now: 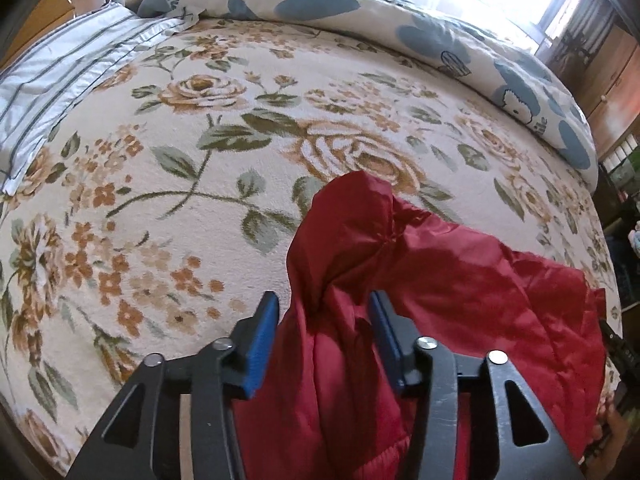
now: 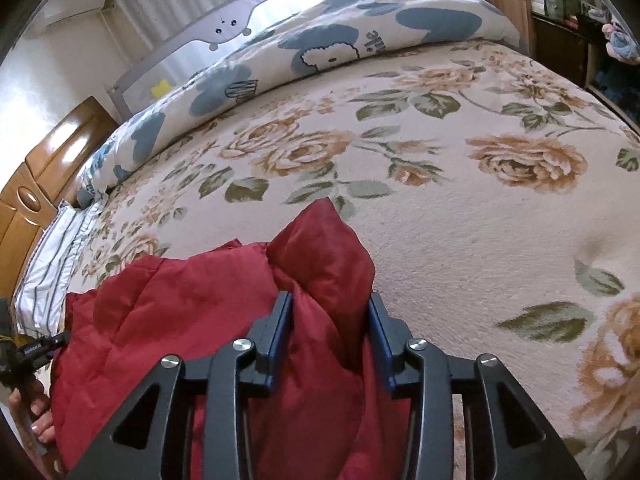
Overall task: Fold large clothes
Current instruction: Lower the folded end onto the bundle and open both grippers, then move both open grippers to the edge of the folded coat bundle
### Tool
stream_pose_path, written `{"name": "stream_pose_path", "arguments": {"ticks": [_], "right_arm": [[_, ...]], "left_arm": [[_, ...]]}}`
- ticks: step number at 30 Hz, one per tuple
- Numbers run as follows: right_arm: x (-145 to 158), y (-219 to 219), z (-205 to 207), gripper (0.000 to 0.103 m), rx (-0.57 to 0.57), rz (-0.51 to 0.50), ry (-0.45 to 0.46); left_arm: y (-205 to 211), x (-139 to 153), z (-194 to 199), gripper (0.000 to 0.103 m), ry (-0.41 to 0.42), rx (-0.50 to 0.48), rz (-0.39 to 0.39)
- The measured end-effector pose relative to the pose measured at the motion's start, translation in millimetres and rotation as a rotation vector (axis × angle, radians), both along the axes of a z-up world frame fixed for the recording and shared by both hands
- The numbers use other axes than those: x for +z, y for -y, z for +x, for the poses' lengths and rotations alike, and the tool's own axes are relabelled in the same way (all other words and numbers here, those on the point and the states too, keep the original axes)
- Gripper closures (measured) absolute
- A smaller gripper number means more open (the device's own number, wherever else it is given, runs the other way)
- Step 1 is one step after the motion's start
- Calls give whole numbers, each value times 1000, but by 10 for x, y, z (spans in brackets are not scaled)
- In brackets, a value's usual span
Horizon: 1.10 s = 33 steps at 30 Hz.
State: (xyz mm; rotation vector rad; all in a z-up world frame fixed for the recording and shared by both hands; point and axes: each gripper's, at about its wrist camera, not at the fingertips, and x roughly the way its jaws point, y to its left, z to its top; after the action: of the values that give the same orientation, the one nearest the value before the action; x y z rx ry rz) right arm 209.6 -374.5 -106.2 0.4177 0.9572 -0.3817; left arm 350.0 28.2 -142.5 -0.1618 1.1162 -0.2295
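The red jacket (image 1: pixel 460 300) lies bunched at the near edge of the bed (image 1: pixel 200 160), no tidy fold showing; the left gripper (image 1: pixel 324 320) and right gripper (image 2: pixel 330 320) stand spread astride raised fabric without pinching it, so folding largely remains.

Black hand-held gripper (image 1: pixel 323 322), blue pads (image 1: pixel 262 344), silver screws
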Motion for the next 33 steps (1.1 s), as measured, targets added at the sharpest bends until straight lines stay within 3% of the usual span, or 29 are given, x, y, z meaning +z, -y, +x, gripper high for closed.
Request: {"name": "stream_pose_path", "arguments": {"ticks": [4,5,18,28,33], "right_arm": [[136,-82,-127,54,35,-12,33],[164,-109,-159,54,44,-16,37],[319,-514,-816,54,123,-29,46],[481,-866,-1278,48,147,-73,46],[473,-1056,-1387,48,171,-87,24]], "left_arm": [[-38,130,-189,30,33,-3,20],[-46,159,-247,29,42,-4,22],[-101,513,-1246,29,139,-70,79],[-161,605,-1814,29,157,-95,105],[-173,599,-1997,28,143,-106,81]]}}
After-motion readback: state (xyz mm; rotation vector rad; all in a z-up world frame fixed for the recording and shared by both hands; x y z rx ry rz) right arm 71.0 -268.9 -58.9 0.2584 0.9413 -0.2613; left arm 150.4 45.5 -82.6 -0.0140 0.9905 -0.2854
